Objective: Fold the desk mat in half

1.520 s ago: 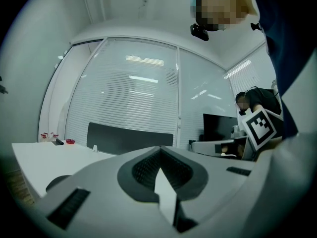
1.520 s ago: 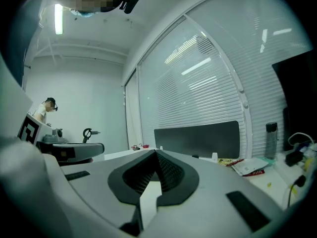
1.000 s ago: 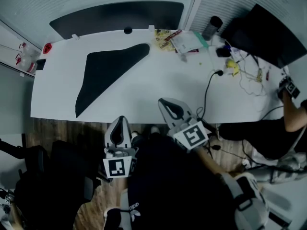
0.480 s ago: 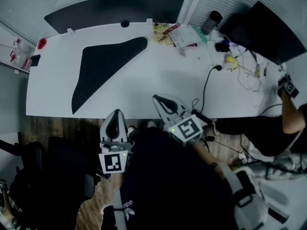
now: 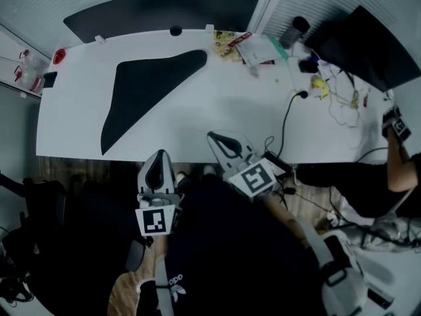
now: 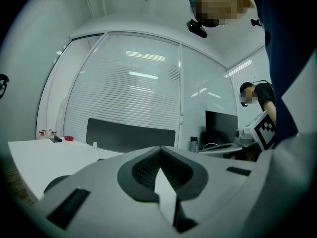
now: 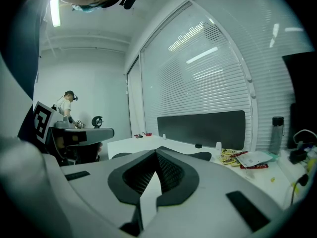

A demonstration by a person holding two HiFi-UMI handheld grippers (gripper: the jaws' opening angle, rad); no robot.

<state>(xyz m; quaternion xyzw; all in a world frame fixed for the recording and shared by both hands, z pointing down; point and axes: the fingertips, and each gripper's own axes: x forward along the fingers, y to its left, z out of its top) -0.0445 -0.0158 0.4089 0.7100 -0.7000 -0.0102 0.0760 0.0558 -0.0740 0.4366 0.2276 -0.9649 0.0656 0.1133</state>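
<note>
Head view: left gripper [image 5: 160, 155] and right gripper [image 5: 214, 137] sit by the tabletop's [image 5: 217, 110] near edge, both jaws clenched on nothing. The black mat [image 5: 141, 94] lies well ahead of the left jaws. Behind them, an adidas logo [image 5: 172, 286] marks the person's dark top.

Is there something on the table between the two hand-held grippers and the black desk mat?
Nothing visible. Only bare white table lies between the left hand-held gripper, the right hand-held gripper and the desk mat. The black cable and the papers lie further right, off that path.
</note>
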